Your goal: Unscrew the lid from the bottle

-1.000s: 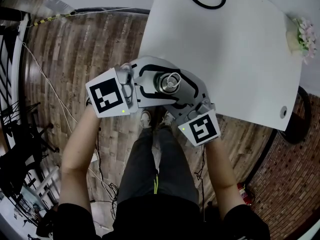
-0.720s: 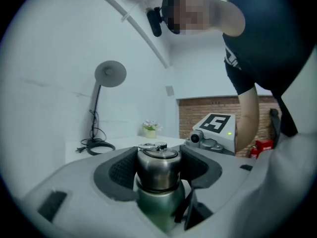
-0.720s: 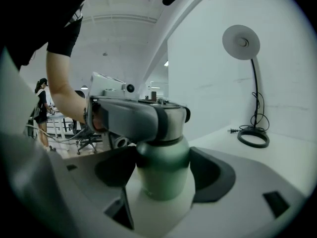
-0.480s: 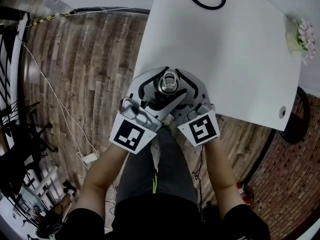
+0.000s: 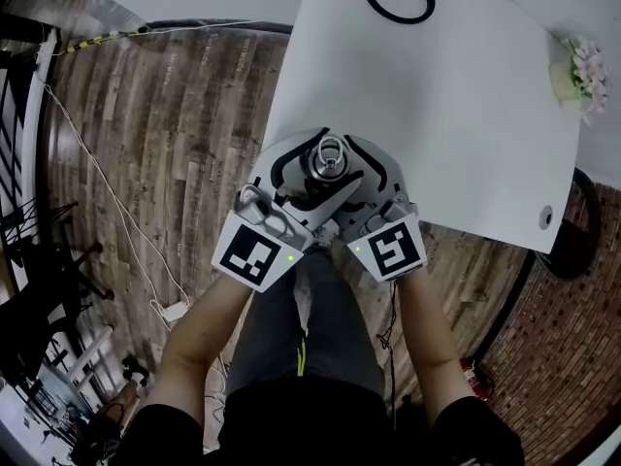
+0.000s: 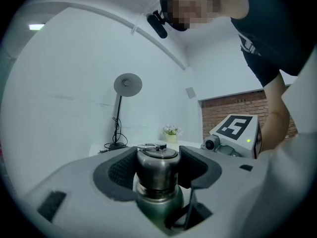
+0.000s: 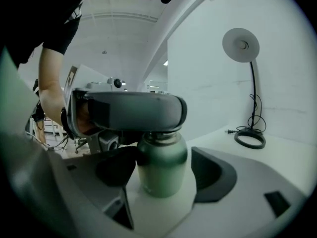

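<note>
Clamping the lid between left gripper jaws; right gripper jaws hold the green bottle body below. Bottle stands upright on the white table, by its near edge.

Brushed-metal lid, matt bottle

**A bare room set up for lab-style recording**

We take this for a test or recording room, not a home or a shop. A plain white table stands on a wood-plank floor, with smooth white walls and a stretch of brick wall around it. Loose cables trail over the floor, and black stands crowd one side. On the table we see a desk lamp and a small pot of flowers.
</note>
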Demonstrator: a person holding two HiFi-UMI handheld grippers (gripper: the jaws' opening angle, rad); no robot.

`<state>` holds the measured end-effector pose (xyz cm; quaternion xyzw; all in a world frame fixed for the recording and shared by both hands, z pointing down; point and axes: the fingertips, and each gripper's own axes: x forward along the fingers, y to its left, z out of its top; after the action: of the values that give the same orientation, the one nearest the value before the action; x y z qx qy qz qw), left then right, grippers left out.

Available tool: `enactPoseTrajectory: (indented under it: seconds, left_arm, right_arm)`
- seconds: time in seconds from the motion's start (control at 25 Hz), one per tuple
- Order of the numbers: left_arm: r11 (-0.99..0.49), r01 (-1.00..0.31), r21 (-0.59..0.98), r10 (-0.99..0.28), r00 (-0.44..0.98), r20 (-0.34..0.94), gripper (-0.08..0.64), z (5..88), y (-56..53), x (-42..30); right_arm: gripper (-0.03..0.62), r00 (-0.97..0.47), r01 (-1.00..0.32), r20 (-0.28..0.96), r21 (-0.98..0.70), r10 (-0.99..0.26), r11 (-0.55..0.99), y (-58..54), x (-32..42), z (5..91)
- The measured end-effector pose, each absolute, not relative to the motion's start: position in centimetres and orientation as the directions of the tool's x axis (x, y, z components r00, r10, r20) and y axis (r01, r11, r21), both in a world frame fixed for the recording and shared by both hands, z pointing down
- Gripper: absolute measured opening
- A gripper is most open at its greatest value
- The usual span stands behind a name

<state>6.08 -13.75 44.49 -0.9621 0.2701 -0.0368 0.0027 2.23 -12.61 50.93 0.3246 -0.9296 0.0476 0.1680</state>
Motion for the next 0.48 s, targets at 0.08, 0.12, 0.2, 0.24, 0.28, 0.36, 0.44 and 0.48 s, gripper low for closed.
enactPoseTrajectory:
  seconds: [0.08,0.12,0.2,0.24,0.28,0.36,0.44,0.48]
  left_arm:
    - [-0.857,-0.514,-0.033,-0.515,0.855,0.064,0.272,44.2,-13.8,6.2]
    - [-0.858,-0.513,-0.035,-0.514,0.855,0.063,0.272,44.0,-13.9,6.2]
    - [-0.855,-0.518,-0.021,-0.518,0.853,0.066,0.272,43.7,-13.9,6.2]
    - [-0.854,-0.520,-0.012,-0.520,0.852,0.067,0.272,43.5,-13.9,6.2]
    - [-0.853,-0.522,-0.006,-0.521,0.851,0.069,0.272,43.3,-13.9,6.1]
    - [-0.848,-0.530,0.013,-0.528,0.846,0.076,0.272,42.7,-13.8,5.8]
    - [-0.838,-0.544,0.034,-0.541,0.837,0.081,0.272,42.0,-13.7,5.5]
    - [-0.835,-0.549,0.035,-0.545,0.835,0.081,0.272,41.6,-13.7,5.4]
  right_arm:
    - [0.327,-0.725,-0.628,0.346,0.024,-0.596,0.778,-12.5,2.9,50.6]
    - [0.327,-0.718,-0.631,0.355,0.029,-0.598,0.775,-12.3,3.2,50.6]
    - [0.327,-0.706,-0.635,0.375,0.040,-0.601,0.772,-12.0,3.8,50.5]
    - [0.327,-0.701,-0.639,0.381,0.041,-0.603,0.769,-11.7,4.1,50.4]
    - [0.327,-0.695,-0.643,0.388,0.043,-0.605,0.765,-11.5,4.4,50.4]
    - [0.327,-0.682,-0.649,0.405,0.049,-0.609,0.759,-11.0,4.8,50.1]
    - [0.327,-0.668,-0.659,0.415,0.056,-0.618,0.750,-10.5,5.3,49.6]
    - [0.327,-0.658,-0.668,0.419,0.059,-0.626,0.742,-10.4,5.6,49.2]
